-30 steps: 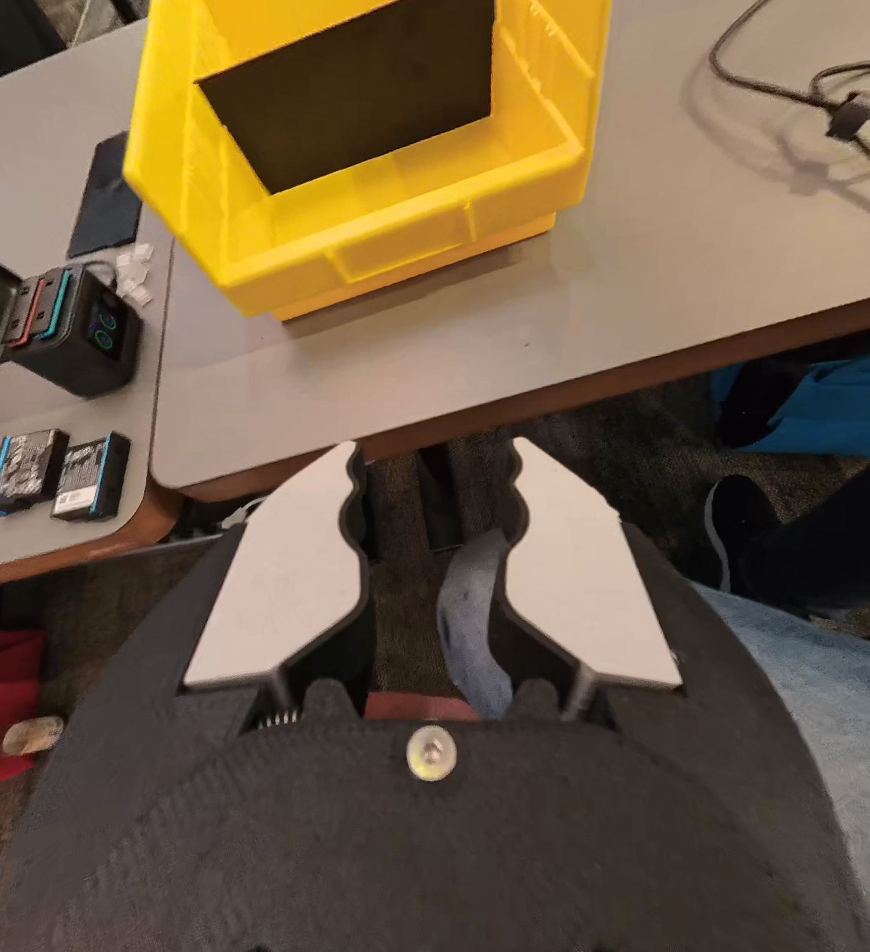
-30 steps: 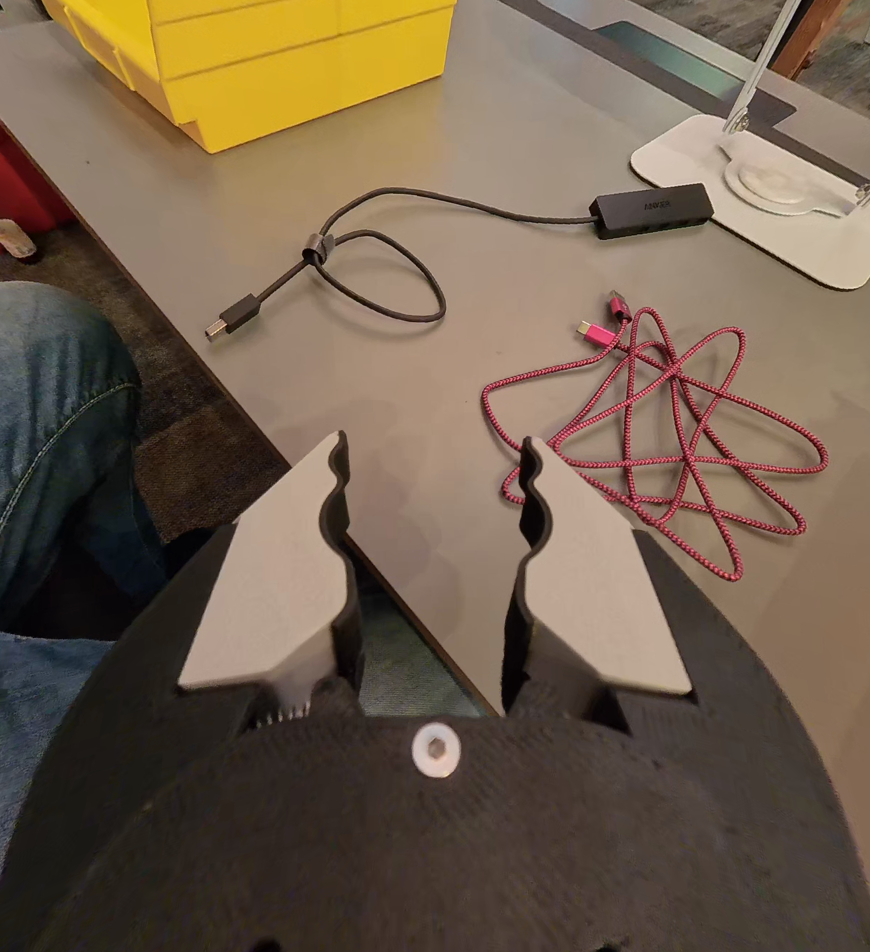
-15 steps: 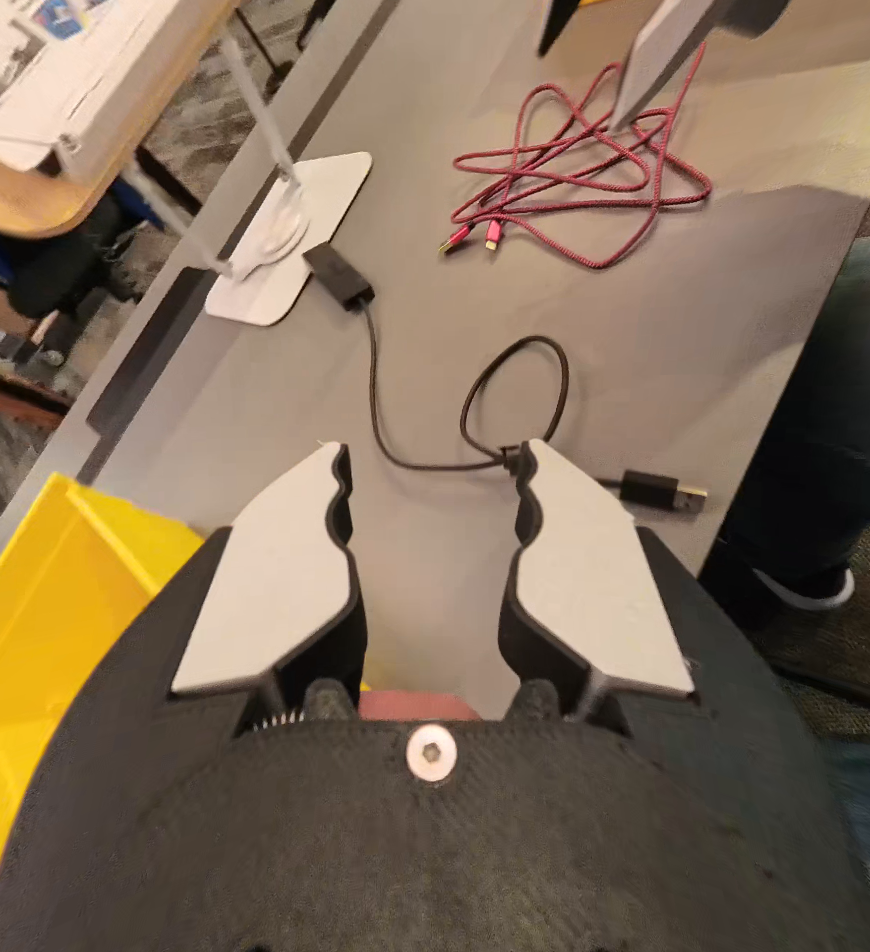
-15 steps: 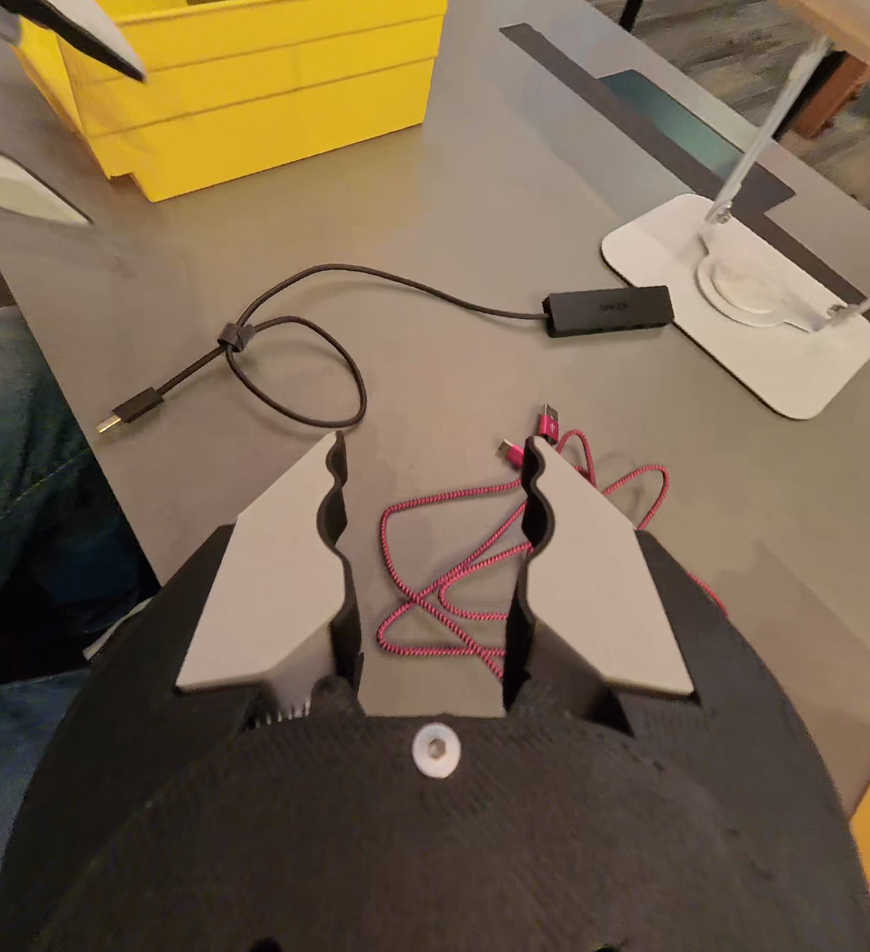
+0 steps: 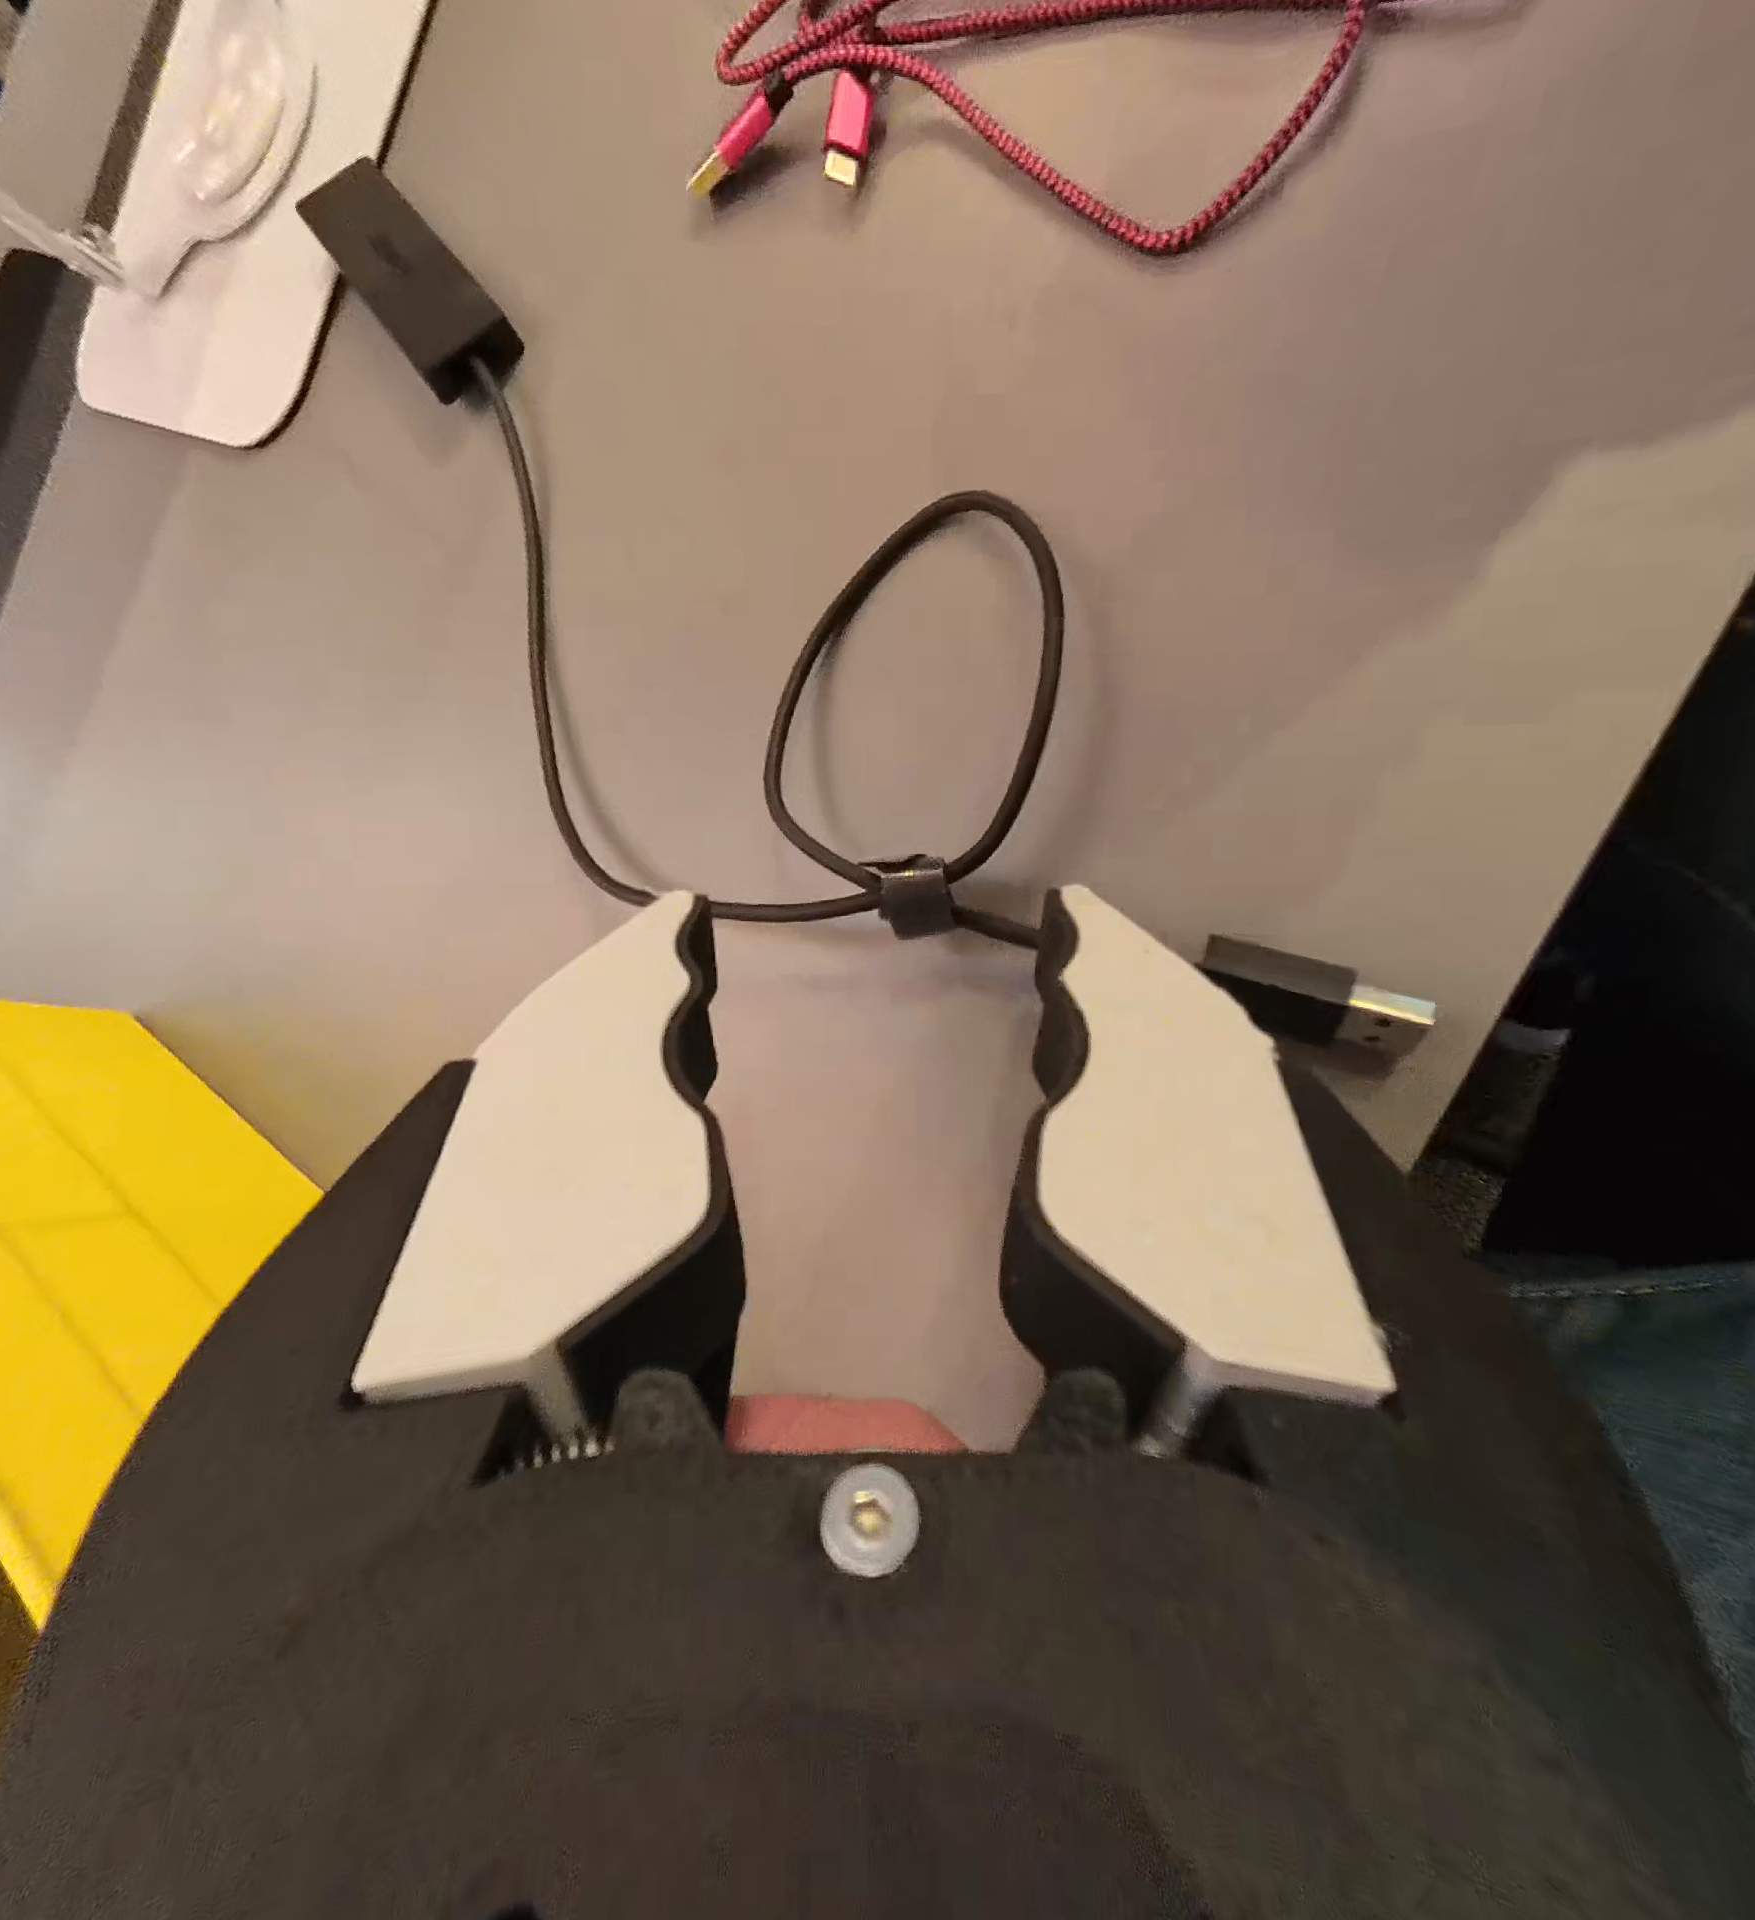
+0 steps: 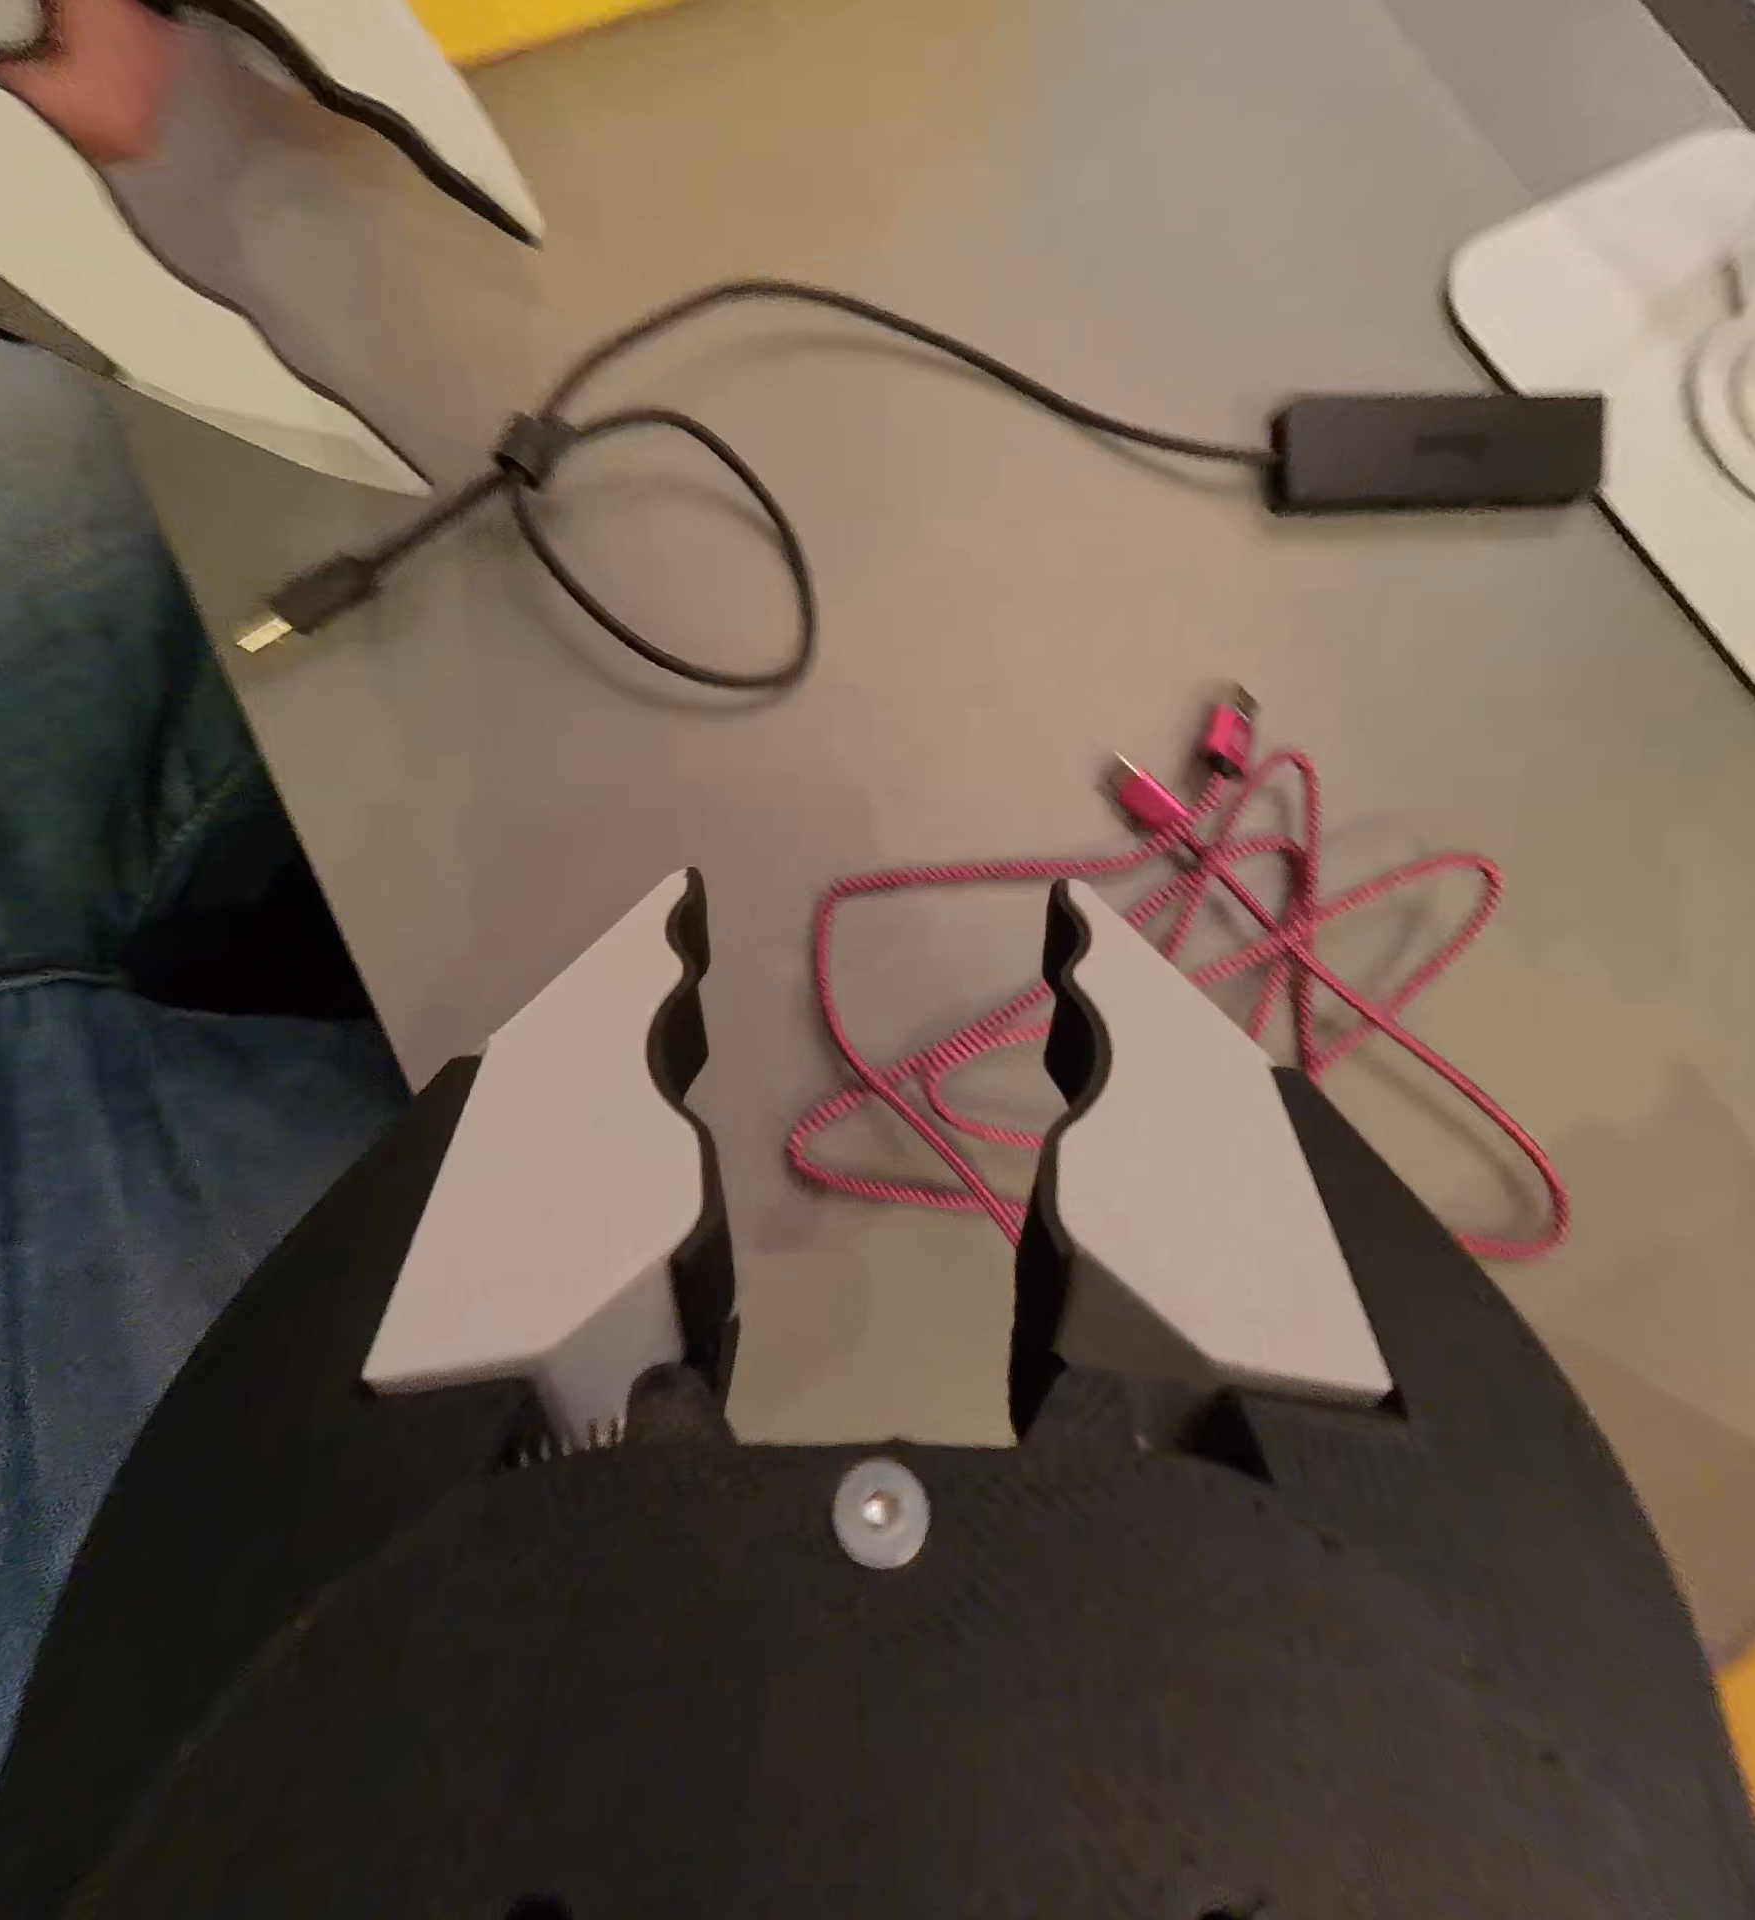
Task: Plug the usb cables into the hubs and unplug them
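Observation:
A black USB hub (image 5: 405, 281) lies on the grey table with its black cable (image 5: 1049, 623) looped and tied, ending in a plug (image 5: 1309, 1003) near the table edge. My left gripper (image 5: 873, 904) is open and empty, its tips just short of the cable tie. A pink braided cable (image 6: 956, 881) lies tangled, with its two plugs (image 6: 1148, 800) free and pointing toward the hub (image 6: 1434, 452). My right gripper (image 6: 873, 888) is open and empty, over the near part of the pink cable. The left gripper (image 6: 478, 364) also shows at the upper left of the right wrist view.
A white lamp base (image 6: 1631, 312) sits right behind the hub. A yellow bin (image 5: 42, 1195) stands left of my left gripper. The table edge (image 6: 333, 935) runs close by, with a person's jeans-clad leg (image 6: 73, 1039) beyond it. The left tips stand about 4 cm off the plug (image 5: 1309, 1003). It is also in sight in the right wrist view (image 6: 297, 593).
My left gripper swung from the yellow bin over to the black hub cable and closed in on its tie. My right gripper moved forward over the pink cable. Both stayed open.

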{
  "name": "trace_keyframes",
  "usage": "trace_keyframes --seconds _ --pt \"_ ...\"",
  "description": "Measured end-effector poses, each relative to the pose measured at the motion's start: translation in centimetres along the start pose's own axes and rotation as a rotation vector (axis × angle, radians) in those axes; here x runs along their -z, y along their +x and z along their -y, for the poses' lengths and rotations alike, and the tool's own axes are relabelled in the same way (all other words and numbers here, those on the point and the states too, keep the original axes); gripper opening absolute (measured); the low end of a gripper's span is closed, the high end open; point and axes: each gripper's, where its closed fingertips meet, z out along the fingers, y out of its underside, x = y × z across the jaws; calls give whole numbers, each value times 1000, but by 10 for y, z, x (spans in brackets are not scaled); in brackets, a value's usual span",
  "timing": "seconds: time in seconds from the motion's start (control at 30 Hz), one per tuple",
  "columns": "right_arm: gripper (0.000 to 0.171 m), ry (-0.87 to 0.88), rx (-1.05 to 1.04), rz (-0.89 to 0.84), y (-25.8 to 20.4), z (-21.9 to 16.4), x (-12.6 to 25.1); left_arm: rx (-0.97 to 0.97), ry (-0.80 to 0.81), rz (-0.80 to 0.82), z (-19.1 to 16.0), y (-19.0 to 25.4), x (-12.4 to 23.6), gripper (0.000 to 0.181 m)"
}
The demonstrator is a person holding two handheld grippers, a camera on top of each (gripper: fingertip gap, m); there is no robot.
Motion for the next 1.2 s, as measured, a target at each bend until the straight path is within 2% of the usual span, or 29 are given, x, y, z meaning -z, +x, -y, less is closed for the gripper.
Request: trace_keyframes --seconds 0.13,0.23,0.33,0.5,0.63,0.8,0.9,1.07,1.2 --pt "69 11 51 63 -29 16 -22 94 41 -46 7 12 -3 63" --pt "72 5 101 86 -38 23 -38 106 30 11 3 7 -9 72" --pt "77 33 122 145 -41 40 -57 192 37 25 -3 -3 -7 70" --pt "98 -15 277 258 -36 59 -103 339 57 8 -13 -18 -2 68" --pt "103 -75 412 275 -21 68 -137 437 64 -14 -15 -16 -4 68" --pt "102 -122 467 315 -9 74 -161 414 37 -18 -15 -15 -11 68" --pt "92 -147 449 358 -8 75 -167 384 29 -14 -11 -21 -12 68" --pt "43 -135 361 396 -6 78 -170 371 46 18 -7 -36 -8 68" --pt "18 -129 361 394 -11 77 -168 376 43 38 -13 -43 -5 68"
